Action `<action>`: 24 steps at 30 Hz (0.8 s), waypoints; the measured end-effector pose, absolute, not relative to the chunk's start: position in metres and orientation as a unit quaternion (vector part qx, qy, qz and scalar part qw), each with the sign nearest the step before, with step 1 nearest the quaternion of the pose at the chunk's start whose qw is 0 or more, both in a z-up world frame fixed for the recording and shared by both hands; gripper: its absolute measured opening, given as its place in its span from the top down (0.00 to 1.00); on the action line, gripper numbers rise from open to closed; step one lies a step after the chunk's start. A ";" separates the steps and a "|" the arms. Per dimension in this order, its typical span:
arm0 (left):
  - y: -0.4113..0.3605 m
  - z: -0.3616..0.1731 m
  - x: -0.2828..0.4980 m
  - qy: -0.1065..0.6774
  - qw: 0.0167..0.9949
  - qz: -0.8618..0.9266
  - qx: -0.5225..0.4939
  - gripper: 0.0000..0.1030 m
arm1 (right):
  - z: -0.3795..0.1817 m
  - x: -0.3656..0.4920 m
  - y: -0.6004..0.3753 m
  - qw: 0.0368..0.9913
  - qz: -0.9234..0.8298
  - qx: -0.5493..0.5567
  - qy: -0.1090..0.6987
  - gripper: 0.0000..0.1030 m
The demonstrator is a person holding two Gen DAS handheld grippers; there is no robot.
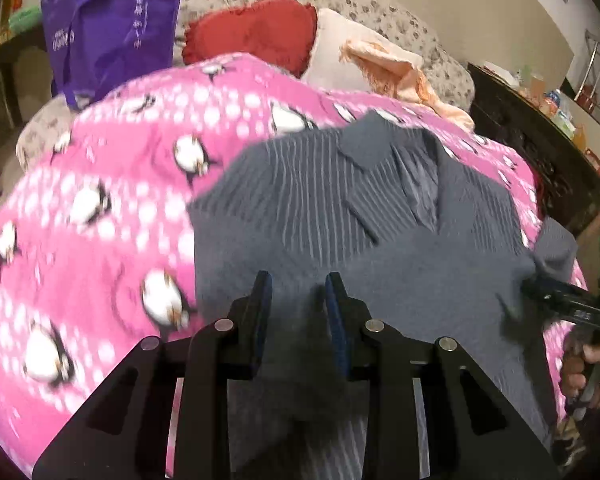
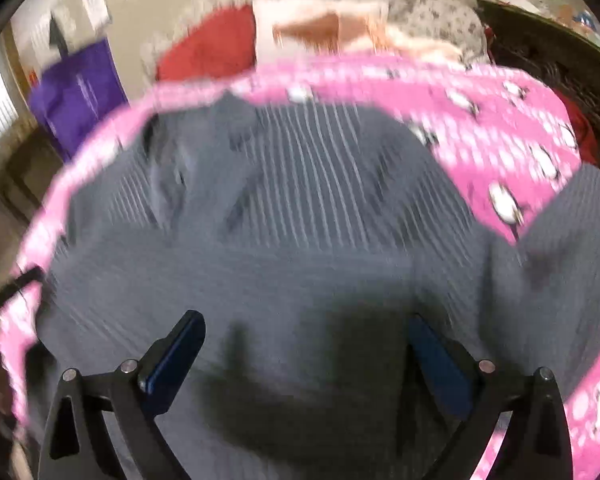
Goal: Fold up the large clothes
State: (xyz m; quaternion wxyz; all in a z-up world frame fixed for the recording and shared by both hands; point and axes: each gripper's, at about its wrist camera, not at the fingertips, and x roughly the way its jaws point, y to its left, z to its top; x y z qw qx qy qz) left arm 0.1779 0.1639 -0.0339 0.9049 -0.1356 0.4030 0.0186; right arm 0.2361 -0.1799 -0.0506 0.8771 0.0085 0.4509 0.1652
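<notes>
— Looking at the grey sweater (image 1: 380, 216), where does it lie?

— Spread on the pink penguin blanket (image 1: 100, 208) over the bed, collar at the far end, ahead of both sets of fingers. The hem side runs under them.

— And the left gripper (image 1: 298, 300)?

— Its fingers stand a little apart with knit showing between them. The frames are blurred, so whether any cloth is pinched I cannot tell; it reads as released and hovering over the body panel.

— The right gripper (image 2: 304, 356)?

— Spread wide, nothing between the fingers, low over the lower body of the sweater. A sleeve (image 2: 572, 240) lies out to the right of its fingers.

— So the step in hand?

— I judge it as picking grip points for a first fold. Best to take the sleeve or side edge at two spots well apart, pinch only the sweater and not the blanket beneath, and lift both together so the ribbed knit does not drag or stretch.

— Anything to avoid?

— The red cushion (image 1: 252, 34) and purple bag (image 1: 112, 24) sit far beyond the fingers; no worry there.
</notes>
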 end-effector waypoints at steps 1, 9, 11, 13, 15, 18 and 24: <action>0.166 -0.037 0.186 0.408 0.902 0.028 -0.137 0.74 | -0.050 0.242 -0.173 0.877 0.166 0.009 0.451 0.01; 0.171 -0.070 0.213 0.456 0.875 0.084 -0.138 0.72 | -0.087 0.242 -0.154 0.865 0.164 -0.069 0.470 0.01; 0.168 -0.054 0.201 0.434 0.885 0.078 -0.146 0.72 | -0.067 0.224 -0.164 0.882 0.167 -0.059 0.437 0.01; 0.162 -0.039 0.186 0.408 0.898 0.069 -0.148 0.71 | -0.042 0.207 -0.184 0.900 0.166 -0.051 0.400 0.01; 0.154 -0.031 0.172 0.390 0.907 0.058 -0.149 0.67 | -0.022 0.197 -0.206 0.915 0.147 -0.055 0.371 0.01; 0.136 -0.037 0.157 0.392 0.909 0.037 -0.136 0.67 | 0.001 0.201 -0.262 0.931 0.088 -0.066 0.347 0.01; 0.115 -0.064 0.129 0.399 0.910 0.030 -0.110 0.67 | 0.017 0.262 -0.442 0.925 -0.027 0.055 0.374 0.06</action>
